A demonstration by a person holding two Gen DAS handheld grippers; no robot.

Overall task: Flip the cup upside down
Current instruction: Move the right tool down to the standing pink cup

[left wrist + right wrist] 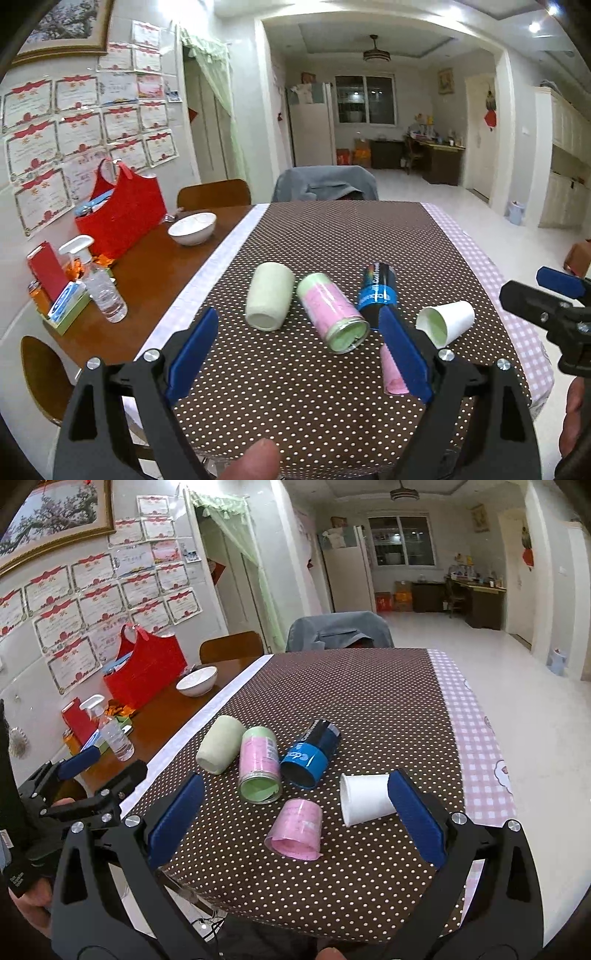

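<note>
Both sets of jaws are spread wide and grasp nothing. The left gripper (299, 354) hangs over the near part of the desk (332, 229), its blue pads touching no cup; the right gripper (295, 816) hangs likewise above the desk's front edge. Five cups lie on their sides on the dotted cloth (369, 701): a pale green cup (221, 749), a pink and green cup (258, 764), a blue and black cup (310, 755), a white cup (364, 799) with its mouth to the left, and a pink cup (295, 829) nearest the right gripper, mouth toward the camera, between its spread jaws in that view.
</note>
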